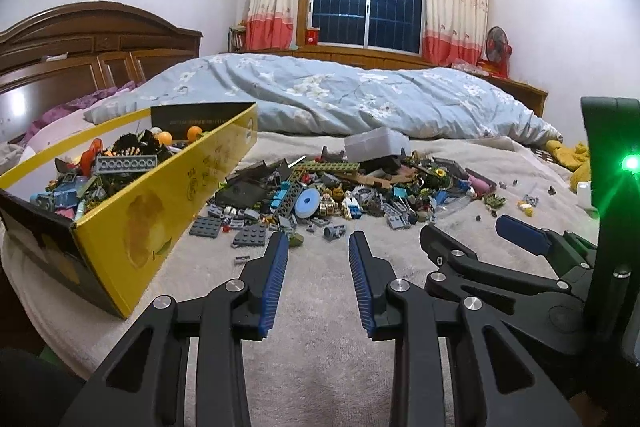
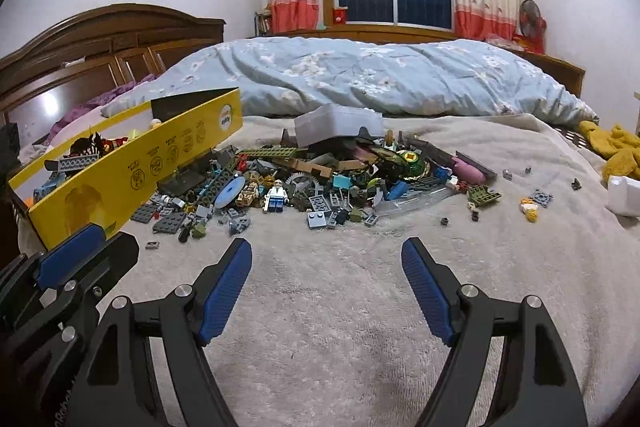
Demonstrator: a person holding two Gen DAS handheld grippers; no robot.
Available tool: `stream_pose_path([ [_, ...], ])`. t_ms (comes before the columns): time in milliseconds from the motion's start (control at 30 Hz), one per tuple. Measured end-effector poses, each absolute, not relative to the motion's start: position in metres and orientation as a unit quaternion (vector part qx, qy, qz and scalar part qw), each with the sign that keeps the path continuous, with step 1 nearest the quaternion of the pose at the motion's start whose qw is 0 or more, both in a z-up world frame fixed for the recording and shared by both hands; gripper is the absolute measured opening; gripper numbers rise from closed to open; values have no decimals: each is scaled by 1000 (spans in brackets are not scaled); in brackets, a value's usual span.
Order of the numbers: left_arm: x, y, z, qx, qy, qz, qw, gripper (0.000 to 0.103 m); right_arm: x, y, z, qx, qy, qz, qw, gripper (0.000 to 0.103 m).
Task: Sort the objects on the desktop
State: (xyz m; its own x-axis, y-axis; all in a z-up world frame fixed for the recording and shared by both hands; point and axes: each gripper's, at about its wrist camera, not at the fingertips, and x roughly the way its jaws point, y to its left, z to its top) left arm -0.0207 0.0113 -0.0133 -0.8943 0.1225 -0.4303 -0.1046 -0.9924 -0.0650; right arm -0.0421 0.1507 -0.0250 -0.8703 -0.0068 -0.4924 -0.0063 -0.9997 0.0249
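Observation:
A pile of loose toy bricks (image 1: pixel 340 191) lies on the grey blanket (image 1: pixel 320 307), also in the right wrist view (image 2: pixel 320 183). A long yellow cardboard box (image 1: pixel 160 211) with several bricks inside stands left of the pile; it also shows in the right wrist view (image 2: pixel 132 175). My left gripper (image 1: pixel 318 239) is open and empty, just short of the pile's near edge. My right gripper (image 2: pixel 326 247) is open wide and empty, a little back from the pile. The right gripper also shows at the right of the left wrist view (image 1: pixel 472 227).
A grey plastic box (image 2: pixel 338 127) sits at the back of the pile. A few stray bricks (image 2: pixel 532 205) lie to the right. A blue floral duvet (image 2: pixel 380 79) lies behind. Yellow cloth (image 2: pixel 616 147) and a white object (image 2: pixel 624 195) are at far right.

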Motion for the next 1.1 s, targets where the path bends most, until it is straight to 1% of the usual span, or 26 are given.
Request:
stream_pose_path([
  [233, -28, 15, -19, -237, -30, 970, 47, 31, -51, 153, -31, 261, -16, -965, -1, 78],
  [400, -35, 19, -24, -249, -31, 967, 47, 22, -58, 155, -38, 263, -23, -965, 3, 78],
  [667, -54, 27, -26, -255, -12, 966, 46, 21, -79, 161, -46, 288, -34, -957, 7, 78],
  [733, -64, 28, -24, -253, 1, 965, 60, 21, -90, 162, -43, 300, -25, -954, 1, 78],
  [800, -75, 27, -23, -260, -5, 963, 71, 23, -101, 162, -40, 308, -9, -951, 2, 78],
  [867, -87, 18, -23, -272, -41, 957, 96, 25, -110, 163, -35, 311, 4, -950, 14, 78],
  [900, -91, 15, -23, -277, -54, 954, 103, 30, -114, 164, -34, 314, 4, -949, 20, 78],
  [967, -100, 8, -24, -288, -81, 947, 118, 34, -121, 167, -33, 321, 6, -946, 37, 78],
  [1067, -114, -3, -30, -306, -99, 941, 105, 34, -127, 169, -35, 324, 22, -944, 55, 77],
  [1100, -117, -7, -33, -312, -108, 939, 99, 34, -130, 170, -37, 330, 30, -942, 60, 72],
])
